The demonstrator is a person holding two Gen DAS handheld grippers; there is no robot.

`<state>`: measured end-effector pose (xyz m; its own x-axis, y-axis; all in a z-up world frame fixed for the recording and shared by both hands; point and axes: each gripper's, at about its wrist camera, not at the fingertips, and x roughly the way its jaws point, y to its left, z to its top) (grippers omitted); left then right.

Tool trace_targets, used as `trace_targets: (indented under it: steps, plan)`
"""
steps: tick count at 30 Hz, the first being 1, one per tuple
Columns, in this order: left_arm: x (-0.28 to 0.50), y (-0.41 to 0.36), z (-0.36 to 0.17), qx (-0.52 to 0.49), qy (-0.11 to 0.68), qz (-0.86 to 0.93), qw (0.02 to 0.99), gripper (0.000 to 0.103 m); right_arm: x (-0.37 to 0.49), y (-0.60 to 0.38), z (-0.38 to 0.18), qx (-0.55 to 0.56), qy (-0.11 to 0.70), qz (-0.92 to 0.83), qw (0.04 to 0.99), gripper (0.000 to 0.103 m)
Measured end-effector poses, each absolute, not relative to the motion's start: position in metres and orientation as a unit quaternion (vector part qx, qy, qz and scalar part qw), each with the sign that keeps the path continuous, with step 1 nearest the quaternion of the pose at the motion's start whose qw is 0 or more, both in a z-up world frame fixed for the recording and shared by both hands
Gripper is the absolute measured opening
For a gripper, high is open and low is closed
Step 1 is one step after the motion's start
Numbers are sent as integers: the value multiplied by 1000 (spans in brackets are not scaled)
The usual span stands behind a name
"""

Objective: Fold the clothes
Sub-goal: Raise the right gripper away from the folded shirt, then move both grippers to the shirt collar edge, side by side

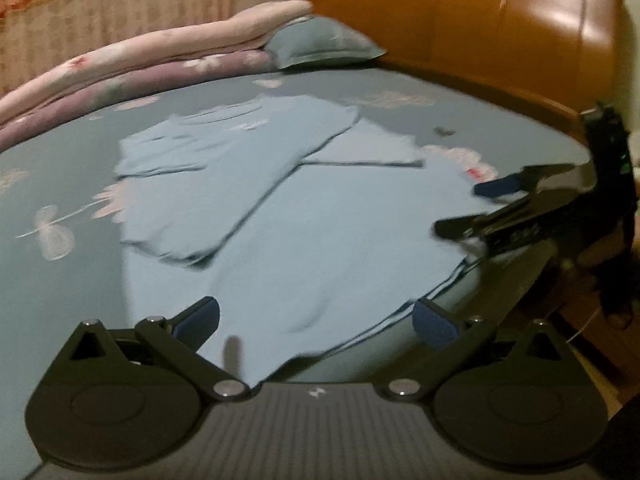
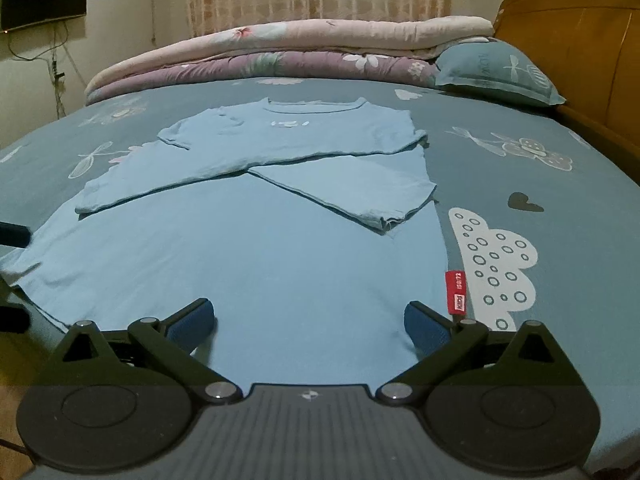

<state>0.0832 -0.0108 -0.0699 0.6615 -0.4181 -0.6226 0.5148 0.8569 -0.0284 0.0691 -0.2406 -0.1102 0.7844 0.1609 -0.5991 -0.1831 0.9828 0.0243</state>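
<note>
On the bed, the light blue shirt lay flat with both sleeves already folded inward across the chest; the body fold remained. Both the left gripper and right gripper hung spread apart and empty near the hem.

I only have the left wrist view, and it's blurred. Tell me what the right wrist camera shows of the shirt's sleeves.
Observer: Both sleeves of the light blue shirt are folded in across its front; the right sleeve lies flat, cuff toward its right edge.
Operator: Give me the right gripper's state.
Observer: The right gripper is open over the near hem, nothing between its fingers.
Operator: Report anything along the shirt's right edge.
Observer: A red tag sticks out at the side seam, next to a white cloud print on the bedsheet.
</note>
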Motion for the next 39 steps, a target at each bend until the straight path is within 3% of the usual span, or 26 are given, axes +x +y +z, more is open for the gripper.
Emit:
trace_targets:
  steps: [10, 15, 22, 25, 39]
  plan:
    - [49, -13, -76, 87, 337, -285, 893, 102, 61, -242, -113, -13, 303, 89, 949, 103]
    - [67, -22, -70, 96, 314, -277, 903, 102, 61, -242, -114, -14, 300, 88, 950, 103]
    - [73, -24, -77, 76, 349, -304, 883, 102, 52, -252, -103, -25, 326, 110, 938, 103]
    - [65, -20, -72, 127, 334, -278, 892, 102, 46, -257, -93, -39, 335, 130, 932, 103]
    - [63, -65, -67, 314, 252, -260, 878, 102, 18, -165, -91, -373, 230, 208, 875, 103]
